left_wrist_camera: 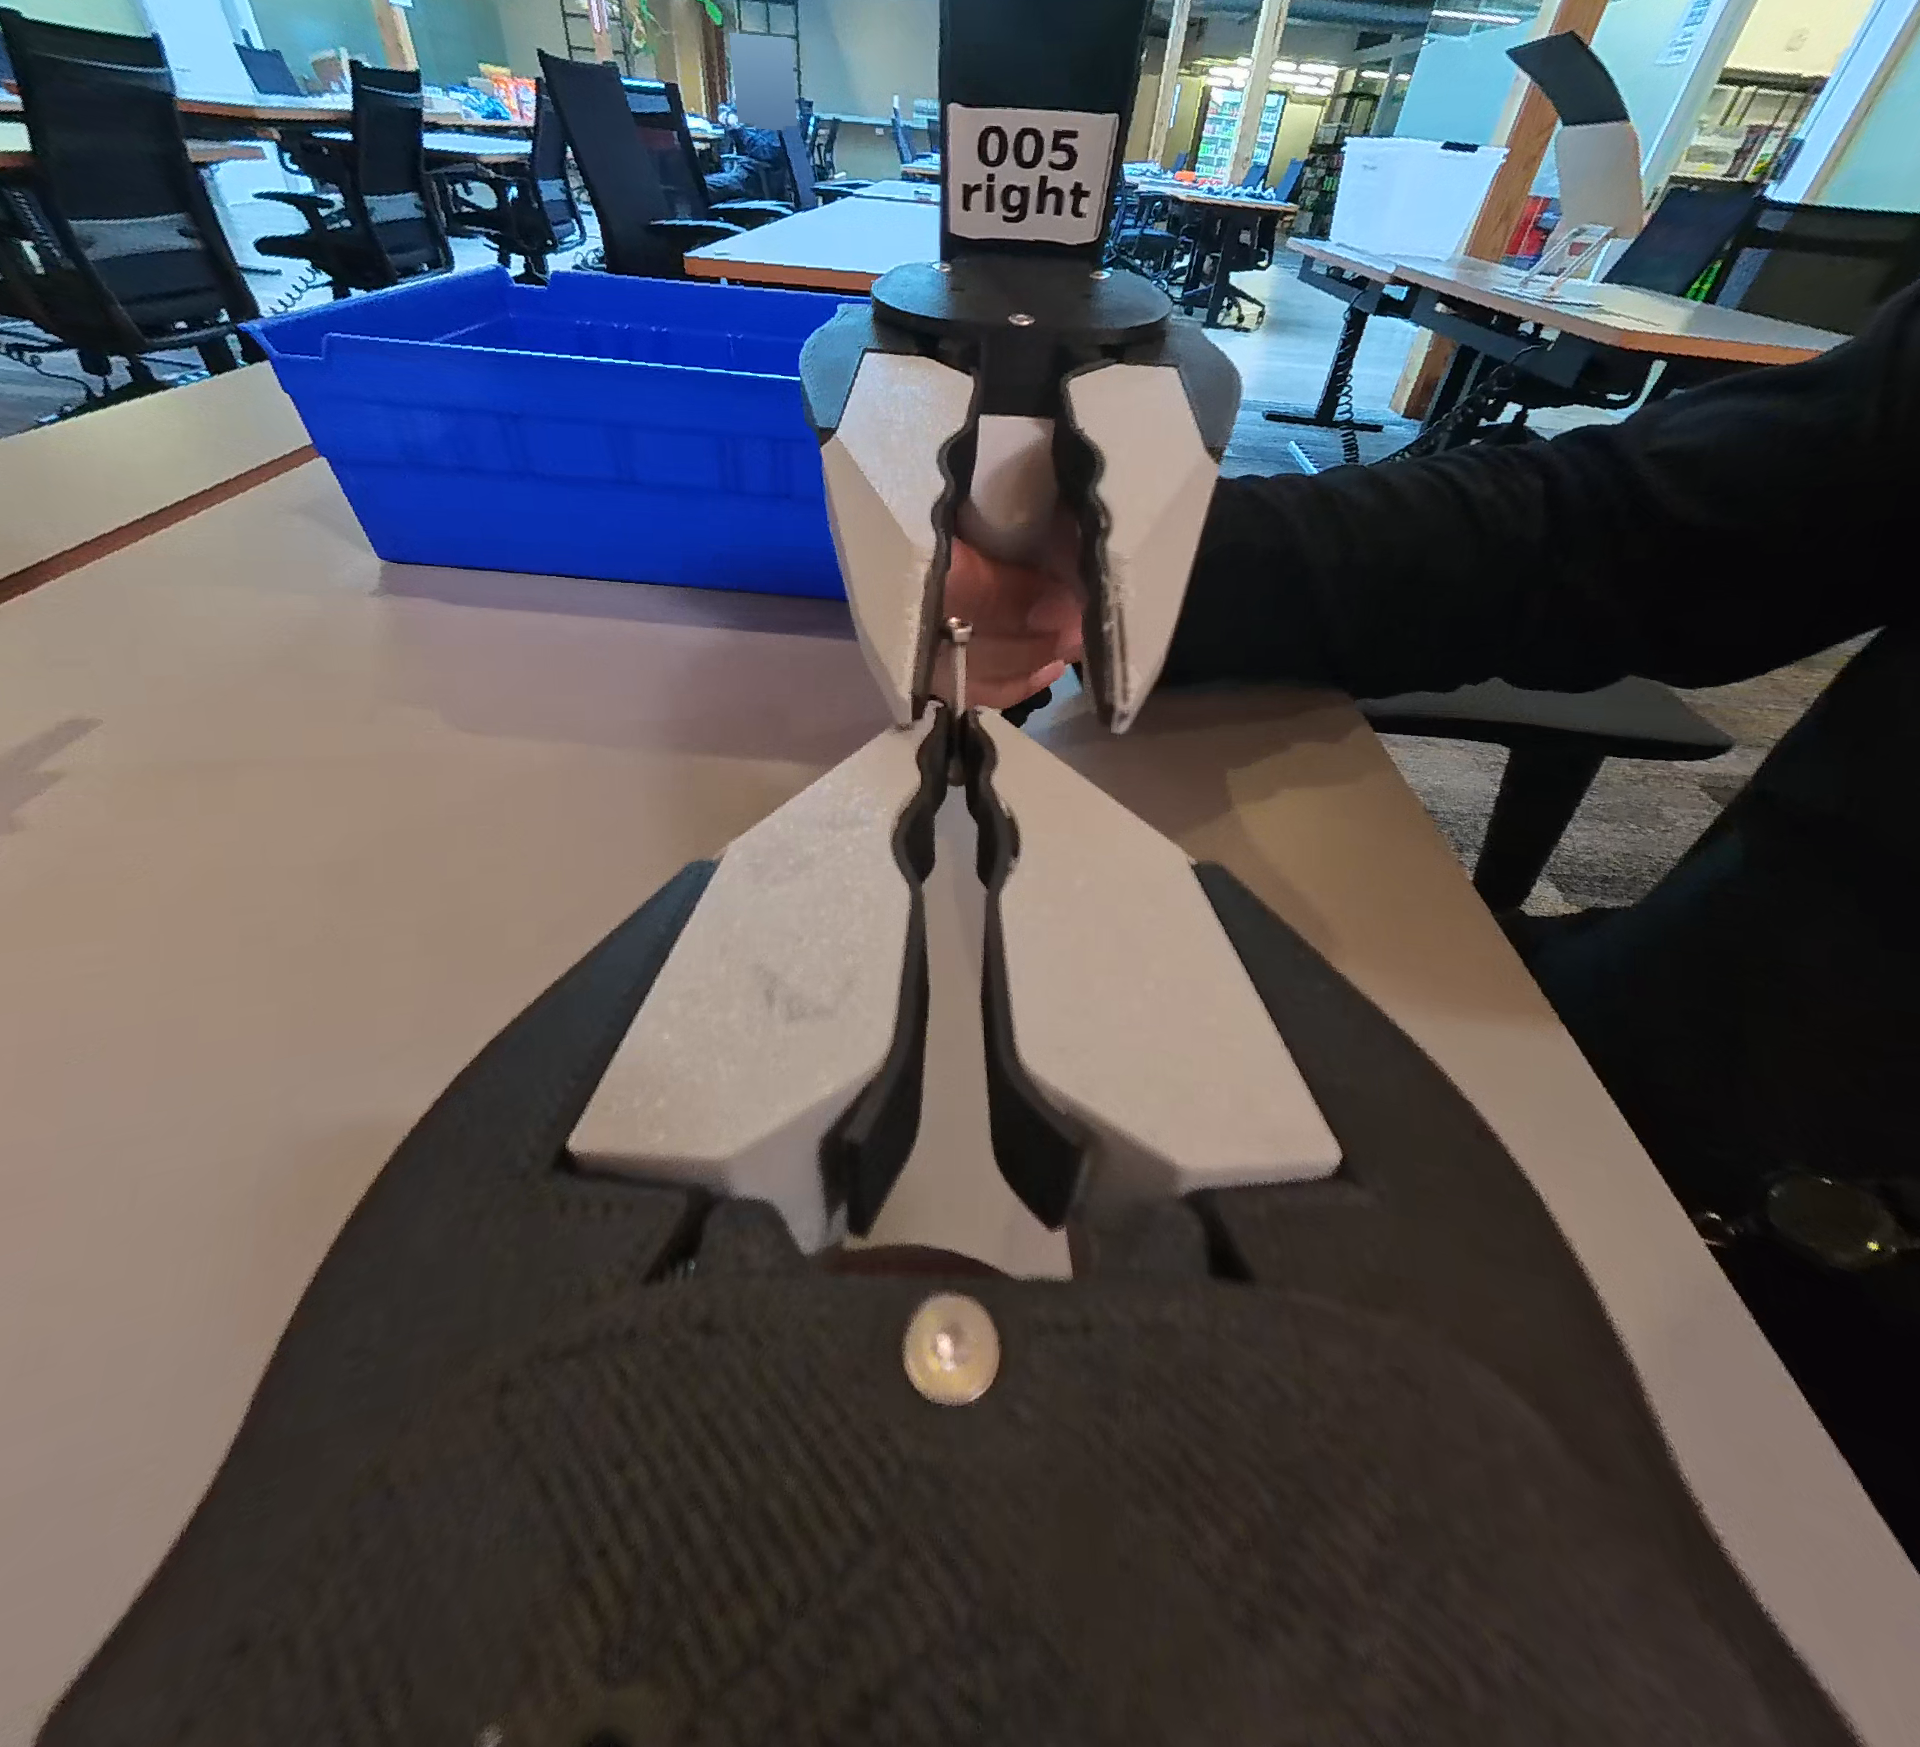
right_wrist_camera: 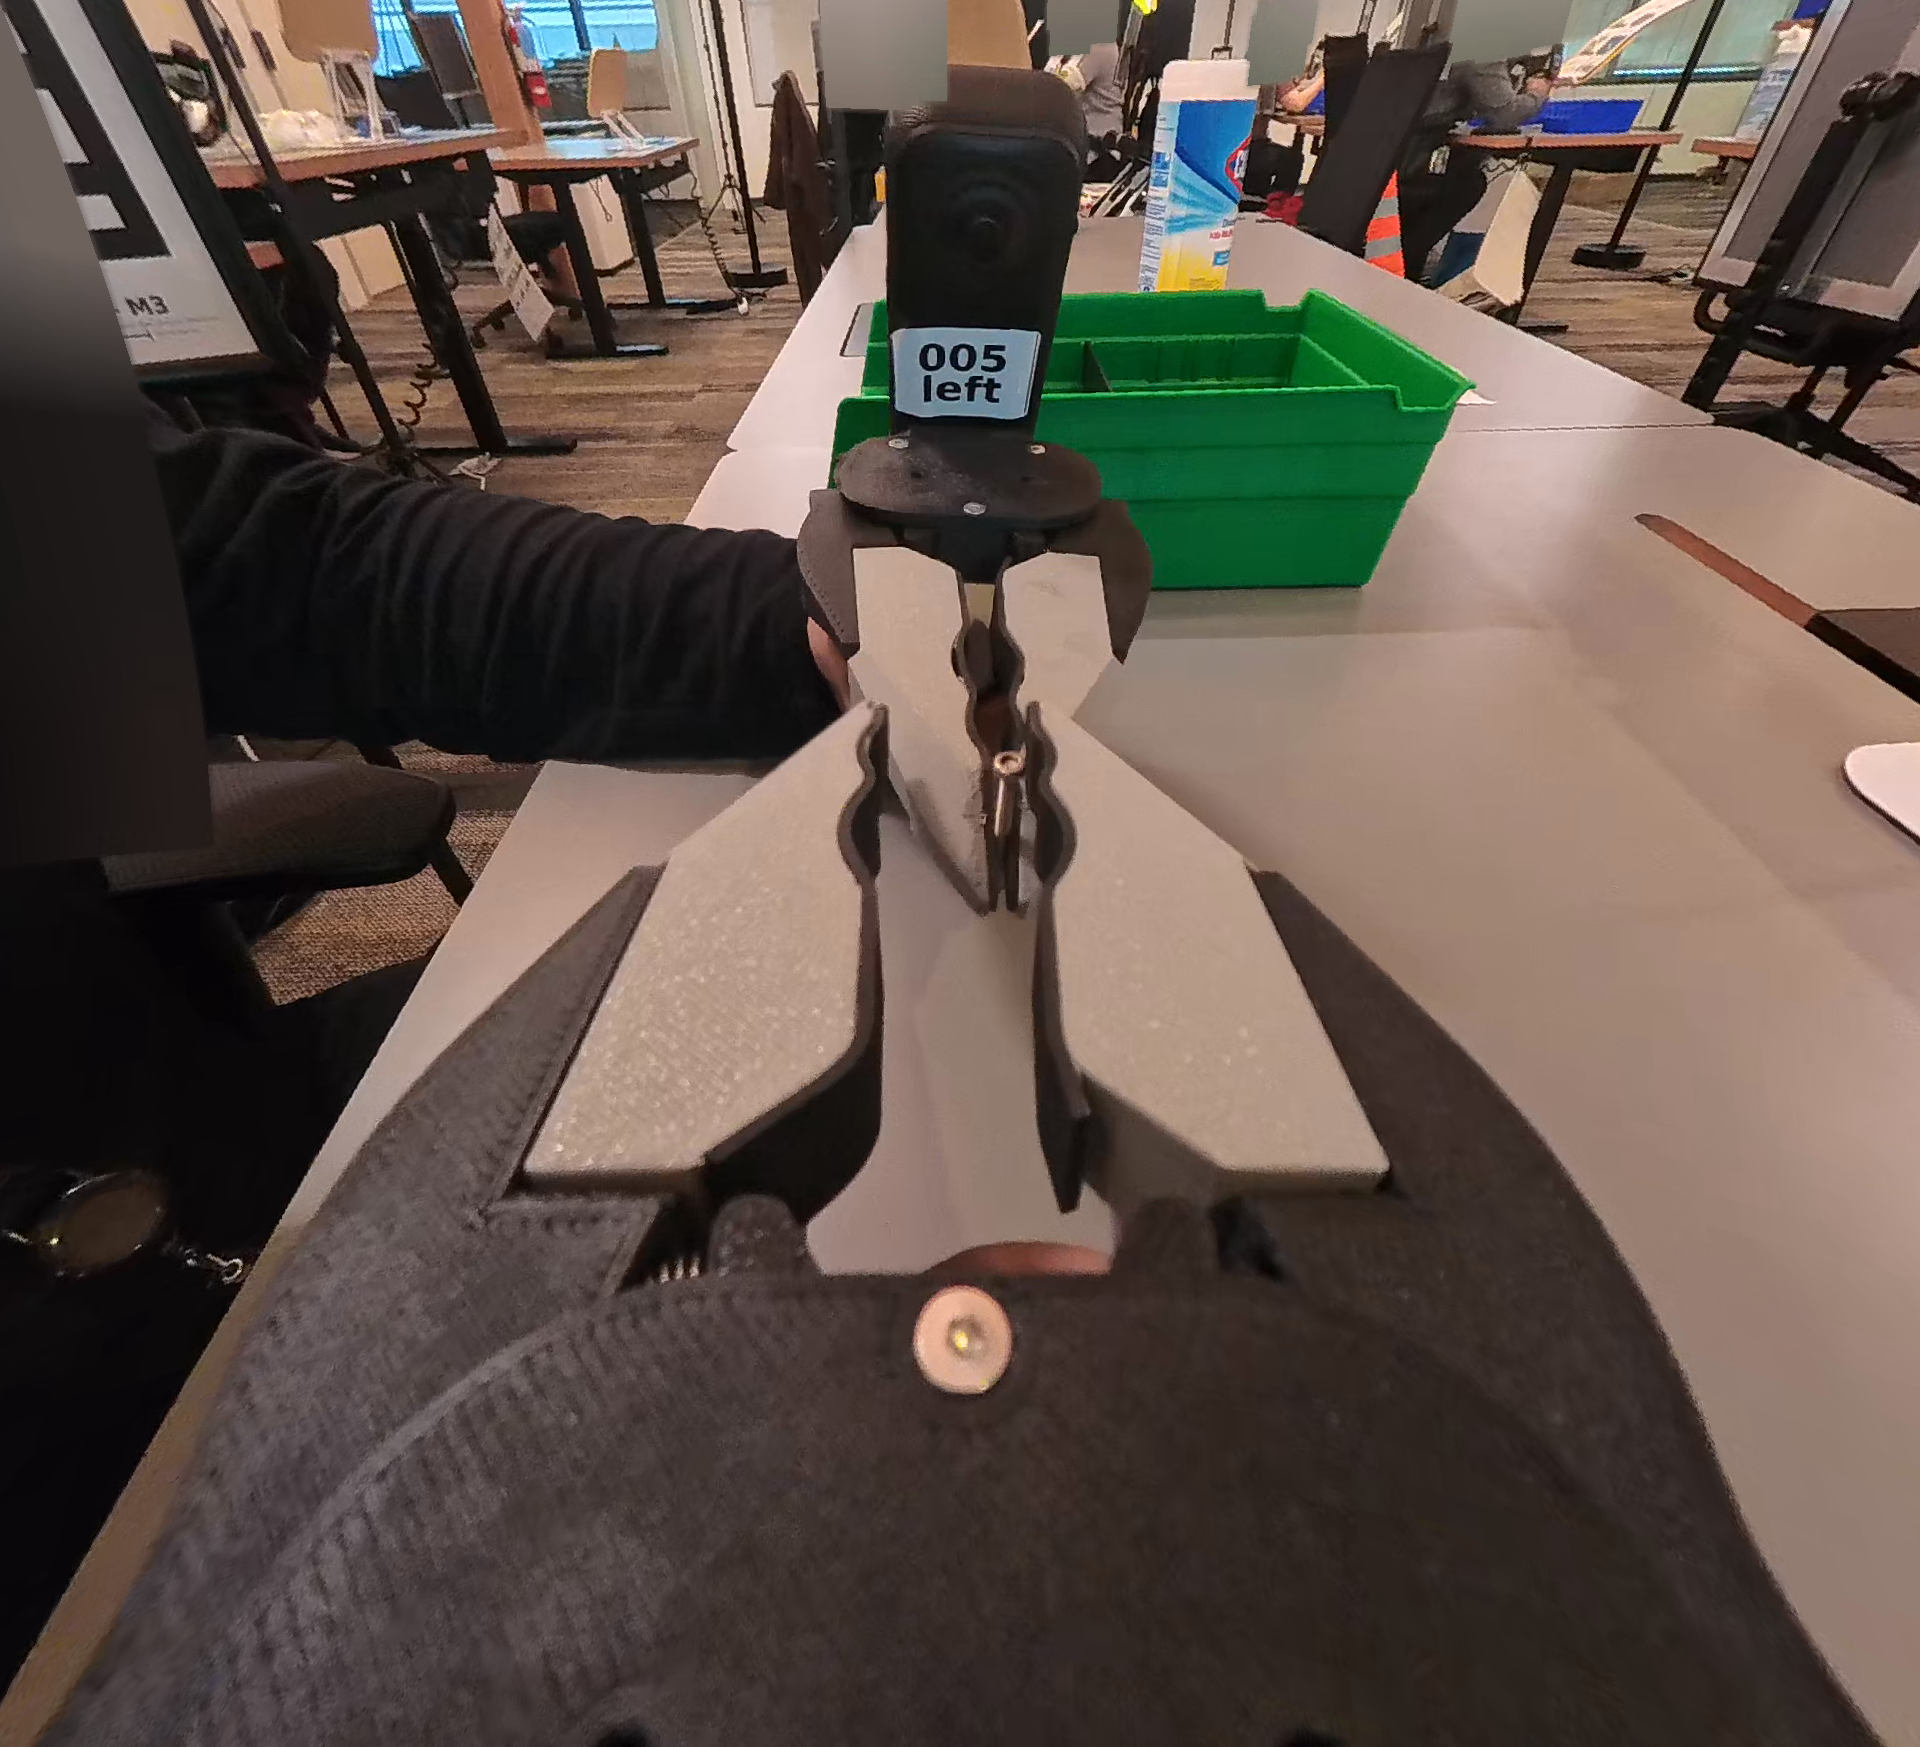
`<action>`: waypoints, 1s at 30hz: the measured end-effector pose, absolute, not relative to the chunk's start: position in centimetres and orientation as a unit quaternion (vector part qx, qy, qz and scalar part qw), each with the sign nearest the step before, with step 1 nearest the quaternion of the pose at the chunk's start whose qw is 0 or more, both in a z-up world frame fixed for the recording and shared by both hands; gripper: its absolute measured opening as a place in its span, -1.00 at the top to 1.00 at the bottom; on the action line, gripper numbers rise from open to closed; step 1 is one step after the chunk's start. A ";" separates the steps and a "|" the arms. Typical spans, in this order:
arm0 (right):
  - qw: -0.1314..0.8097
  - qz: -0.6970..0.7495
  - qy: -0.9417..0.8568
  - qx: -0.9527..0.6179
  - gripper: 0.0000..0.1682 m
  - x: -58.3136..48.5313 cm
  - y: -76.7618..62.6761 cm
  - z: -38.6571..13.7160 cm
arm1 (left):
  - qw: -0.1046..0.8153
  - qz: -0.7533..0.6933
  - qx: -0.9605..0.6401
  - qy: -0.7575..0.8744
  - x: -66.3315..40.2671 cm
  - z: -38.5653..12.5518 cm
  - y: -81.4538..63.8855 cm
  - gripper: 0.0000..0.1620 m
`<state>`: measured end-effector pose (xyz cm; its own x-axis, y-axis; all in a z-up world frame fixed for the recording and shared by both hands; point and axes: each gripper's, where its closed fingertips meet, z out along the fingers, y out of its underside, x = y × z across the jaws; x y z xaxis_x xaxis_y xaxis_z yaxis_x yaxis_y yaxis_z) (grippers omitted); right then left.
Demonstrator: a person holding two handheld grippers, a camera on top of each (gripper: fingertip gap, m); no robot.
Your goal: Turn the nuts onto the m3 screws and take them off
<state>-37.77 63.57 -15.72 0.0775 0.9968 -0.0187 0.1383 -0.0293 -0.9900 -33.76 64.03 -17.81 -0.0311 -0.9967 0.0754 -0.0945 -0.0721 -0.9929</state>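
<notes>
**Screw pinched low, nut unseen**

Your left gripper (left_wrist_camera: 951,741) has its fingers pressed together on the lower end of the M3 screw (left_wrist_camera: 958,663), which stands head-up between the spread fingers of your right gripper (left_wrist_camera: 1013,710). No nut is visible. Close off-centre and you may knock the screw askew or loose.

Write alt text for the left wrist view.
The left gripper, jaws shut, pinches the lower end of a small upright screw between the open jaws of the facing right gripper. A blue bin sits behind on the pale table.
</notes>
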 end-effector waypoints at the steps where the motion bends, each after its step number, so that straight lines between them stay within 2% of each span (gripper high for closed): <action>1: 0.479 0.448 -0.507 -0.559 0.73 -37.7 63.7 -15.7 | 0.449 -0.503 -0.532 0.511 -33.8 -17.8 64.1 1.00; 11: 0.502 0.431 -0.491 -0.567 0.77 -35.9 64.2 -15.3 | 0.454 -0.503 -0.537 0.502 -34.0 -17.6 64.5 1.00; 22: 0.494 0.425 -0.505 -0.566 0.67 -38.0 63.9 -15.9 | 0.454 -0.501 -0.536 0.505 -34.0 -17.7 64.4 1.00; 26: 0.505 0.418 -0.496 -0.570 0.71 -36.6 64.0 -15.7 | 0.460 -0.499 -0.539 0.499 -34.1 -17.6 64.8 1.00; 28: 0.512 0.420 -0.491 -0.565 0.79 -36.1 64.0 -15.4 | 0.461 -0.501 -0.541 0.495 -34.2 -17.5 64.9 1.00; 30: 0.521 0.424 -0.476 -0.568 0.74 -36.1 64.6 -15.0 | 0.460 -0.503 -0.539 0.495 -34.2 -17.4 64.8 1.00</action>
